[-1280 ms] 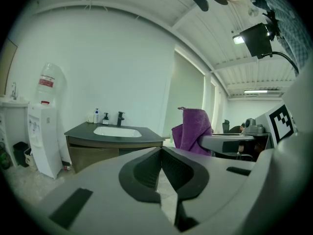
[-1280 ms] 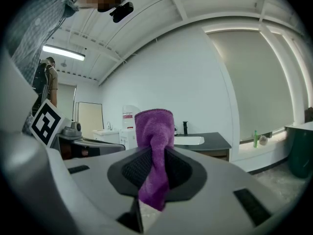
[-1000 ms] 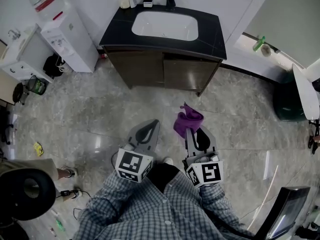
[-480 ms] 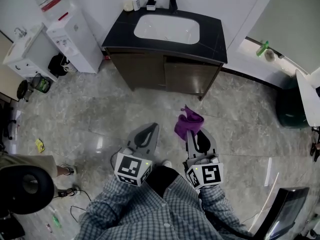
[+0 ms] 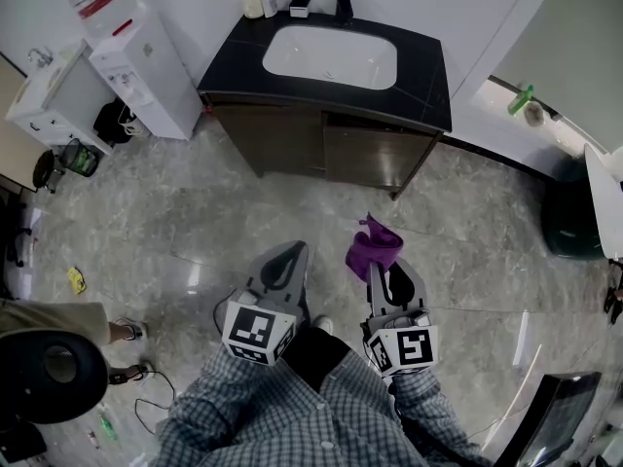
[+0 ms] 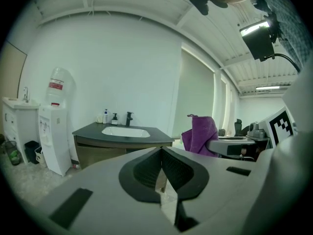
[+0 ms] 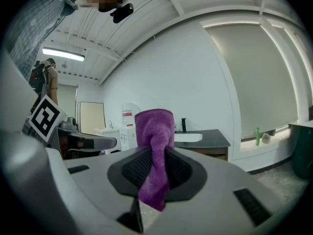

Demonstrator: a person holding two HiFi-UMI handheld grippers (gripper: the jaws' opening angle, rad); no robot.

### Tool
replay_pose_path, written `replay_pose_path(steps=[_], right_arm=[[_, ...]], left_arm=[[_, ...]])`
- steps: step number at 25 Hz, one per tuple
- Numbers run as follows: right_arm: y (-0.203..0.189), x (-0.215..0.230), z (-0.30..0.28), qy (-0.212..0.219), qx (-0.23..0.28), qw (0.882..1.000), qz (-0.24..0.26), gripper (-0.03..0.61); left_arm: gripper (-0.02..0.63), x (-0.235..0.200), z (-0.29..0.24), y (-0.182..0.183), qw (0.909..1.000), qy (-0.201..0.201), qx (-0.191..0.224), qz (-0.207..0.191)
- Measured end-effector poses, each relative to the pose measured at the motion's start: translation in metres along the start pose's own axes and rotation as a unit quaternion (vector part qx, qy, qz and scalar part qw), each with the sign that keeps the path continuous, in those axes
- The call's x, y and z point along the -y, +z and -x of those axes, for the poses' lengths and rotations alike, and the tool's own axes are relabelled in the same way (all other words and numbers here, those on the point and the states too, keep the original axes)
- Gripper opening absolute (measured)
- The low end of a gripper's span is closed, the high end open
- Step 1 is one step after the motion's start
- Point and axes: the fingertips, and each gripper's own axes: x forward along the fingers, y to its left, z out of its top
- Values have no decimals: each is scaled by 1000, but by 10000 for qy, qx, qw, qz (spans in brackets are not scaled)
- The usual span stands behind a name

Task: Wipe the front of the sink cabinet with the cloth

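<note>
Still closing in: purple cloth [image 5: 373,246] clamped, wiping not begun

Over the last second the sink cabinet [image 5: 326,149] has drifted a little lower and nearer in the head view, so the person seems to be walking up to it. It remains well apart from both tools, across the grey tiled floor [image 5: 195,222]. The right gripper [image 5: 380,263] is clenched on the cloth, which stands bunched above its jaws and hangs below them. The left gripper [image 5: 290,253] has its jaws pressed together on nothing. I judge the task barely started: the gap to the brown cabinet front must close before the cloth can touch it.
</note>
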Motion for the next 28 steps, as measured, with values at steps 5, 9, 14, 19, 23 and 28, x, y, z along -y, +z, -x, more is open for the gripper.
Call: replay_pose_path(steps=[5, 9, 14, 19, 23, 28], right_arm=[[-3, 14, -48, -70, -102, 9999, 31, 75], [-4, 25, -103, -133, -219, 9997, 14, 75], [-18, 31, -160, -180, -479, 9987, 30, 75], [-38, 50, -206, -396, -675, 9969, -10, 75], [-63, 66, -242, -445, -888, 9950, 64, 75], [-104, 75, -285, -193, -1029, 9945, 30, 75]], left_arm=[[11, -35, -42, 1, 9999, -43, -55, 84], [11, -76, -84, 4, 9998, -88, -129, 139], [11, -136, -127, 1, 9993, -26, -233, 299], [11, -167, -166, -18, 9978, -215, -425, 472], [11, -182, -199, -31, 9972, -352, -496, 439], [11, -202, -233, -48, 9976, -260, -341, 549]])
